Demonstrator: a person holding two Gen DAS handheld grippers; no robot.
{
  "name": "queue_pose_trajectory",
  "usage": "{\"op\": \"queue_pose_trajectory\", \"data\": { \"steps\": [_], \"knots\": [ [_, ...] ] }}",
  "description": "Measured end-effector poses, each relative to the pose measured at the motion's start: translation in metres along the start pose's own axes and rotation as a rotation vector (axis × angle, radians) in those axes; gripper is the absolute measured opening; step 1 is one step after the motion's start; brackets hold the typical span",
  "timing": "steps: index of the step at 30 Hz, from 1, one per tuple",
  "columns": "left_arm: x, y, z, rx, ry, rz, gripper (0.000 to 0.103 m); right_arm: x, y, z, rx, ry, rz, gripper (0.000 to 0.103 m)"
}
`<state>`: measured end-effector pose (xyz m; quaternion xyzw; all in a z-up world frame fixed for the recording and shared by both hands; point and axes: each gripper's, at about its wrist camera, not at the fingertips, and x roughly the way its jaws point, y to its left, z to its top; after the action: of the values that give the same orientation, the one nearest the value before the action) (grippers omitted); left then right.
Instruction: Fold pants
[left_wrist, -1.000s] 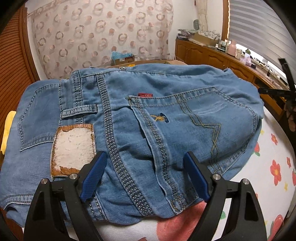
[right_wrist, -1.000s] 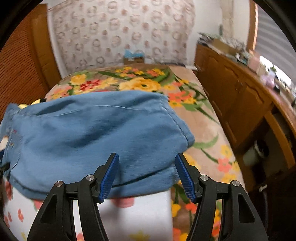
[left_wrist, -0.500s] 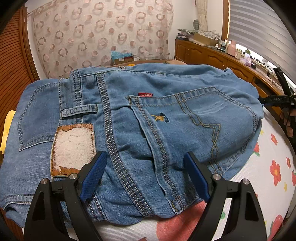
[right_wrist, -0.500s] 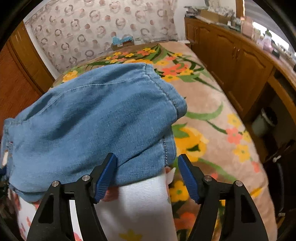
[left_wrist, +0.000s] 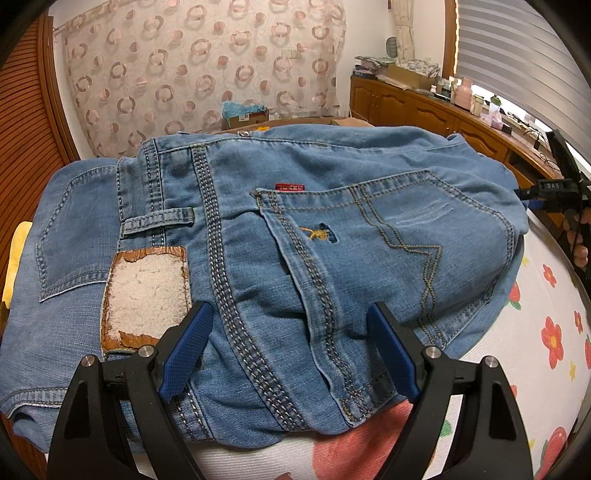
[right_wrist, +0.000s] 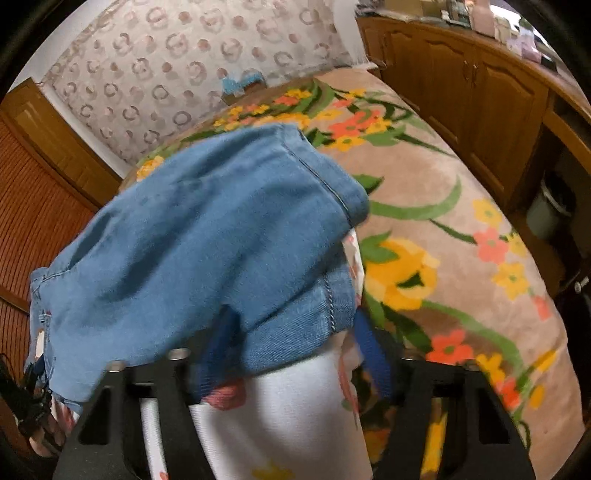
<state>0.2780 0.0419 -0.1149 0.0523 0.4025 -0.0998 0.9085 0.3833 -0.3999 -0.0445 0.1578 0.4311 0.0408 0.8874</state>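
I see the jeans (left_wrist: 295, 258) folded into a thick bundle on the white flowered sheet (left_wrist: 535, 350), back pockets and the worn waist patch (left_wrist: 146, 295) facing up; the bundle lies near the sheet's front edge, its far side running toward the curtain (left_wrist: 203, 66); my left gripper (left_wrist: 290, 350) hovers over the near hem with its blue pads wide apart, nothing pinched between them; my right gripper (right_wrist: 295, 354) is at the bundle's right-hand corner, where the hem (right_wrist: 291, 314) overhangs the sheet beside the flowered blanket (right_wrist: 461, 221); its fingers are closing with that denim corner between them, though blur keeps me from telling whether the pads press yet.
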Motion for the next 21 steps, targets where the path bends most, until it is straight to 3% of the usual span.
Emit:
{"op": "queue_pose_trajectory", "data": {
  "steps": [2,5,12,18,21],
  "knots": [
    [0.000,0.000,0.000,0.000,0.000,0.000,0.086,-0.002,0.005,0.000,-0.019,-0.019,-0.009,0.028],
    [0.000,0.000,0.000,0.001,0.000,0.001,0.086,-0.008,0.008,-0.003,-0.051,-0.056,-0.016,0.014],
    [-0.001,-0.001,0.000,-0.001,-0.005,0.000,0.086,-0.028,0.026,-0.018,-0.176,-0.217,-0.074,0.010],
    [-0.034,0.015,-0.007,-0.050,-0.053,-0.034,0.086,-0.019,0.028,-0.033,-0.237,-0.234,-0.086,0.009],
    [-0.059,0.031,-0.013,-0.086,-0.083,-0.009,0.086,-0.017,0.030,-0.040,-0.250,-0.236,-0.091,0.009]
  ]
}}
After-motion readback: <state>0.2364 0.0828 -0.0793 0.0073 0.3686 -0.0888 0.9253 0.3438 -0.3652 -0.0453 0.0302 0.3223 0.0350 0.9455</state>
